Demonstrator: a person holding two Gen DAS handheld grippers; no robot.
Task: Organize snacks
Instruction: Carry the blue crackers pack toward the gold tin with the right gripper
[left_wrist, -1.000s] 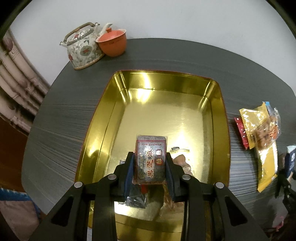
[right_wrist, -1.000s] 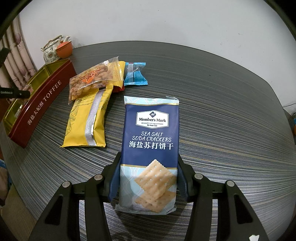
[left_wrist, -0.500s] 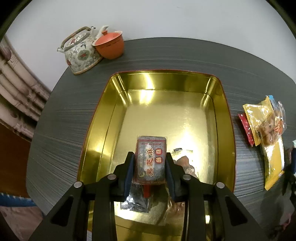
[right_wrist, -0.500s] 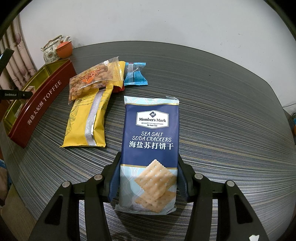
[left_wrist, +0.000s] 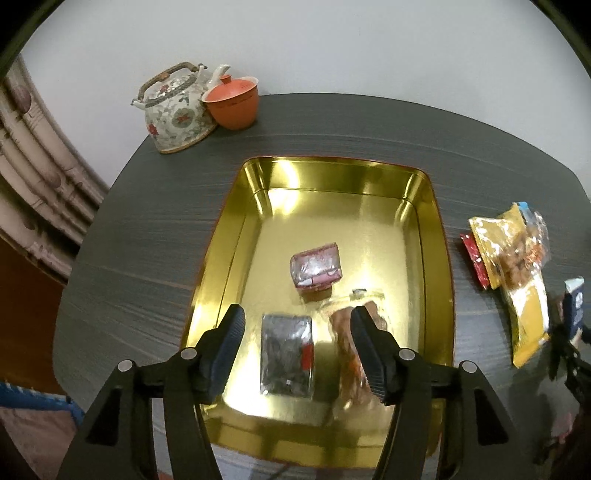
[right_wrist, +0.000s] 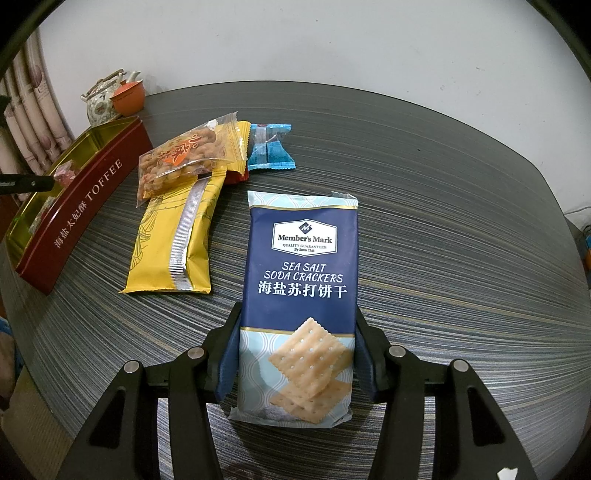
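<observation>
My left gripper is open and empty above the near end of the gold-lined toffee tin. A small dark red sesame snack pack lies blurred on the tin floor ahead of the fingers. A dark foil pack and a brown snack pack lie in the tin under the gripper. My right gripper is shut on the blue soda cracker pack, which rests on the table. The tin also shows in the right wrist view, at the left.
A yellow pack, a clear peanut pack, a red pack and a small blue candy lie on the dark table between tin and crackers. A teapot and orange cup stand at the far corner.
My left gripper has opened and let go of the sesame snack pack, which has dropped into the tin, and the gripper has risen. The right gripper has not moved.
</observation>
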